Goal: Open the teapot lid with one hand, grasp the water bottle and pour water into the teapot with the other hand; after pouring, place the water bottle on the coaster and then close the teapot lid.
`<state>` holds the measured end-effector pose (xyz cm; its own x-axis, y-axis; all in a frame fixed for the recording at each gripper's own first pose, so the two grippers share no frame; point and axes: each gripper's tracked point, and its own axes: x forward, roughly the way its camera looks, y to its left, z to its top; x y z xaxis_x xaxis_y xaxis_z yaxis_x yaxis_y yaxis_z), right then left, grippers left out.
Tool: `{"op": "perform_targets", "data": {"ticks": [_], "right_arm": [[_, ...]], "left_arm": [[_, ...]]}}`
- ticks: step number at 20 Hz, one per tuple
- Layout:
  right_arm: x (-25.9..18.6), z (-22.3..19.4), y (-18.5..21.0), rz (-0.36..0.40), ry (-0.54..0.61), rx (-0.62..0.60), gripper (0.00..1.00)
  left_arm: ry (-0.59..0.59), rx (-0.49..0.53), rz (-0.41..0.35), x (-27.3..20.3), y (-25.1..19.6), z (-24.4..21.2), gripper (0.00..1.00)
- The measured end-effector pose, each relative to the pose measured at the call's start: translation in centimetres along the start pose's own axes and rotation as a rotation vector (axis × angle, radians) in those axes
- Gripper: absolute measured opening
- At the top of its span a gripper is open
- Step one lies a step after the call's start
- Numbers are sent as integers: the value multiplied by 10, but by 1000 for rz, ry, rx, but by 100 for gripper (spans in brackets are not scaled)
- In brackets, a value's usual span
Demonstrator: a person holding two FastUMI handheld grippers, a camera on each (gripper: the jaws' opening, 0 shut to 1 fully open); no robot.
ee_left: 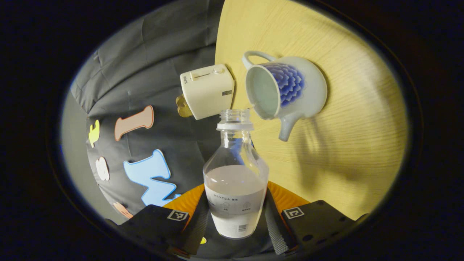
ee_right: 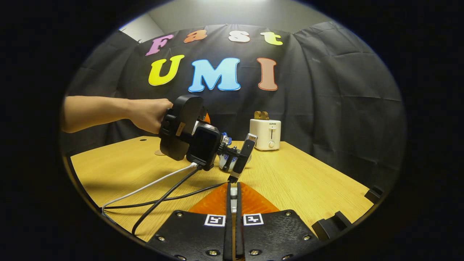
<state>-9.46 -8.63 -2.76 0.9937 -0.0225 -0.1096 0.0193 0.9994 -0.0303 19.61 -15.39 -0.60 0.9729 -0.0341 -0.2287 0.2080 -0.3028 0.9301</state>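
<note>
In the left gripper view my left gripper [ee_left: 236, 204] is shut on a clear water bottle [ee_left: 235, 181], uncapped and about half full. The bottle's mouth [ee_left: 235, 116] lies right beside the rim of the white teapot [ee_left: 290, 90] with its blue pattern; the pot stands open, without a lid. I see no stream of water. In the right gripper view my right gripper [ee_right: 233, 189] is nearly closed on a small pale piece, the teapot lid [ee_right: 233, 191]. A hand [ee_right: 148, 115] holds the left gripper's housing [ee_right: 190, 136], tilted over the teapot [ee_right: 225, 161] and hiding most of it.
A cream toaster [ee_right: 266, 134] stands at the back of the wooden table [ee_right: 308, 181], close behind the teapot. Two cables [ee_right: 159, 194] trail from the left gripper across the table's near left. A small round coaster [ee_right: 158, 152] lies behind that gripper.
</note>
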Motion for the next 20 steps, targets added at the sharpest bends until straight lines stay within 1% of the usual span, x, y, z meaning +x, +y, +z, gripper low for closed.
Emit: {"op": "perform_targets", "data": {"ticks": [14, 20], "right_arm": [[-1, 2, 3, 8, -4, -6, 4], [-1, 0, 2, 7, 1, -9, 4]], "left_arm": [[23, 96, -20, 1, 3, -6, 87], [19, 137, -15, -2, 6, -1, 87]]}}
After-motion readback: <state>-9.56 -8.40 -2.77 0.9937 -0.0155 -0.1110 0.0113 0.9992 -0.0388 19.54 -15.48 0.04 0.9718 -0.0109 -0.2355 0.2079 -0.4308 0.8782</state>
